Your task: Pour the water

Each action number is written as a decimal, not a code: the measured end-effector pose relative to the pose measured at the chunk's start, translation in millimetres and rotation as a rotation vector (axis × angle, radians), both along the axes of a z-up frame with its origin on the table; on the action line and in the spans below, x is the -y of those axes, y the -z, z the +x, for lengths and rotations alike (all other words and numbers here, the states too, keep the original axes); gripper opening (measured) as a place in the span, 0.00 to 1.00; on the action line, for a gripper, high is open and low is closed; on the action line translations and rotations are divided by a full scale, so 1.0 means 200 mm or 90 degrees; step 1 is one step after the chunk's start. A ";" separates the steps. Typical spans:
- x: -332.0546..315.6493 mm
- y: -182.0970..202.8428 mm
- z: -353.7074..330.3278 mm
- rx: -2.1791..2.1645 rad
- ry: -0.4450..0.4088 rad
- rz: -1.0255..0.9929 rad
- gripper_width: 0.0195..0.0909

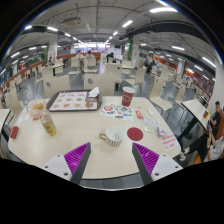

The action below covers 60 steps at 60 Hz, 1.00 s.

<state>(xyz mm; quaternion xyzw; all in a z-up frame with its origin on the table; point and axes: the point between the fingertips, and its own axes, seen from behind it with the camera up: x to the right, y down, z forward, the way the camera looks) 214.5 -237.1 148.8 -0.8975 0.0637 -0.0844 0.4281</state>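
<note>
Just ahead of my fingers, on the beige table (60,145), stands a white cup (114,136). A round red coaster (135,133) lies next to it on the right. Farther off stands a tall red cup (127,96). Off to the left a bottle of yellowish liquid (48,125) stands near a clear glass (38,108). My gripper (112,160) is open, held above the near part of the table with only bare tabletop between the purple pads (76,155).
A tray (73,100) lies at the far left of the table and a patterned plate (116,112) sits mid-table. Small packets (165,140) lie to the right. A person (214,128) sits at the right. Rows of canteen tables and chairs (100,72) fill the hall beyond.
</note>
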 end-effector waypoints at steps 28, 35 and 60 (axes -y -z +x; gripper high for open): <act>-0.12 0.23 -0.84 -0.065 -0.055 0.018 0.91; -0.33 0.28 -1.14 -0.100 -0.090 0.056 0.91; -1.08 0.47 -1.40 -0.044 -0.092 0.168 0.56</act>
